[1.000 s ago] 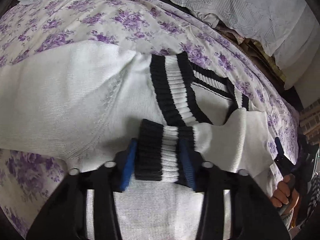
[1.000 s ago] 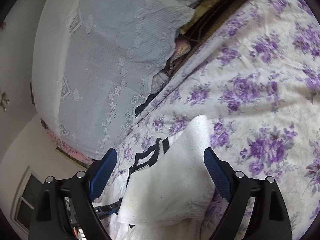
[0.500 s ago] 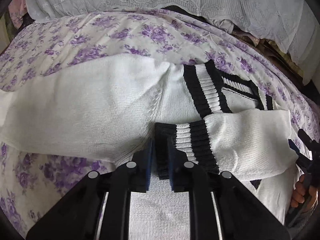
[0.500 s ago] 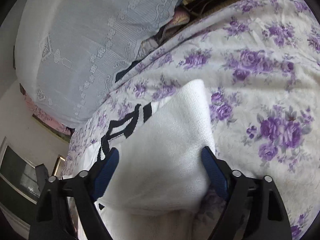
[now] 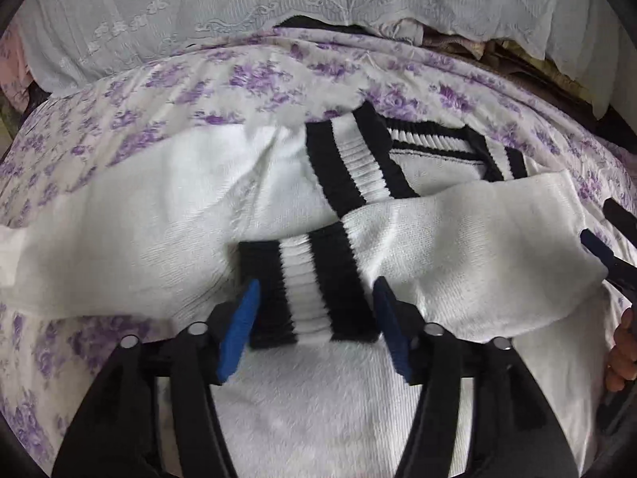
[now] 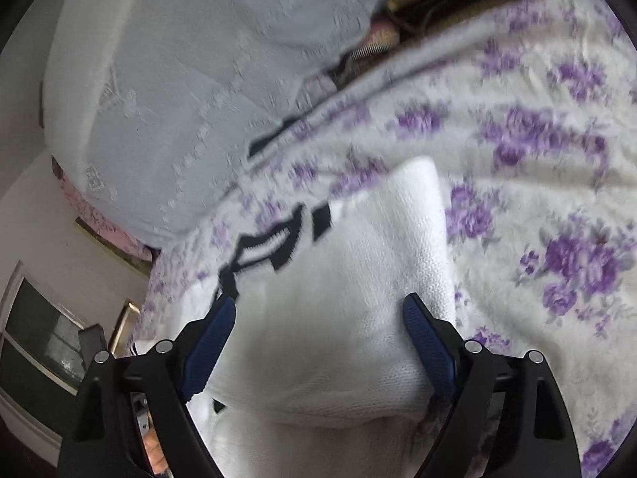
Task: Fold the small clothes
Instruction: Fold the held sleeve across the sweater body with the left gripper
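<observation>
A white knit sweater with black-and-white striped collar and cuffs lies on a floral bedsheet. One sleeve is folded across the body; its striped cuff lies between the blue pads of my open left gripper. My right gripper is open, its pads on either side of the folded white shoulder of the sweater. The right gripper's tip also shows at the right edge of the left wrist view.
A white lace cover drapes over stacked things behind the bed; it also shows in the right wrist view. The purple-flowered sheet spreads to the right. A window and wall lie far left.
My left gripper, shut on the cuff half a second ago, has opened and let the cuff lie on the sweater. The right gripper stays open over the shoulder fold and has shifted slightly.
</observation>
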`<action>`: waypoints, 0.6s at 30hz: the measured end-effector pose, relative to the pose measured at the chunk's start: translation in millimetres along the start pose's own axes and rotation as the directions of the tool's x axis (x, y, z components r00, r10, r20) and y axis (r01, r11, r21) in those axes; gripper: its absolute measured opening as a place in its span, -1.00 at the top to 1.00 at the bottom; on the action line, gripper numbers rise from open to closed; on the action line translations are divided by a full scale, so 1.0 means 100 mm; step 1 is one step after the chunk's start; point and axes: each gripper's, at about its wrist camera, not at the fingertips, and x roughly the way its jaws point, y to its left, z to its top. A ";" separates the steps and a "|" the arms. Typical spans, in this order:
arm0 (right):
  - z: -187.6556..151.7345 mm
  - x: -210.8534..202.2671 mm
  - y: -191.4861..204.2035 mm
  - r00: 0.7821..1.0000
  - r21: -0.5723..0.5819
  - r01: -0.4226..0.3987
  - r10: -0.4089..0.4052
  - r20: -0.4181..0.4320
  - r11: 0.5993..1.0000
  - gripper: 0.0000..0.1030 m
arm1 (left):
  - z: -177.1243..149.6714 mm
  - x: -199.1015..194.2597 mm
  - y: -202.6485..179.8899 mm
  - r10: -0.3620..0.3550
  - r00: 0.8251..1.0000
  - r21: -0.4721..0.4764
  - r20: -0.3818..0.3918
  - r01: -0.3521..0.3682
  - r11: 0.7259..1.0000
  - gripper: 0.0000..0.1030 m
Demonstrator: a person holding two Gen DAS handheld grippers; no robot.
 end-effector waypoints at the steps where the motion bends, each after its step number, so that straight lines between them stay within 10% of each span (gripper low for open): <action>1: -0.01 -0.03 0.04 1.000 -0.018 -0.011 0.011 0.013 1.000 -0.72 | 0.00 -0.10 0.11 -0.014 1.000 -0.029 0.017 0.014 0.999 -0.39; 5: -0.08 0.18 -0.01 0.993 -0.014 0.025 -0.027 -0.112 1.000 -0.86 | -0.10 -0.42 0.75 0.038 0.997 -0.162 0.071 -0.026 0.986 -0.62; 8: -0.05 0.05 -0.07 0.999 0.028 -0.010 0.011 -0.036 1.000 -0.85 | -0.25 -0.46 1.47 0.052 0.998 -0.334 0.033 -0.038 0.942 -0.62; 15: -0.13 -0.23 -0.33 0.991 0.200 -0.084 0.061 0.116 0.976 -0.84 | -0.83 -0.43 2.87 -0.164 0.979 -0.732 0.124 0.201 0.651 -0.17; 18: -0.15 -0.24 -0.31 0.991 0.184 -0.063 0.040 0.127 0.981 -0.85 | -0.76 -0.31 3.03 -0.167 0.974 -0.759 0.152 0.223 0.612 -0.14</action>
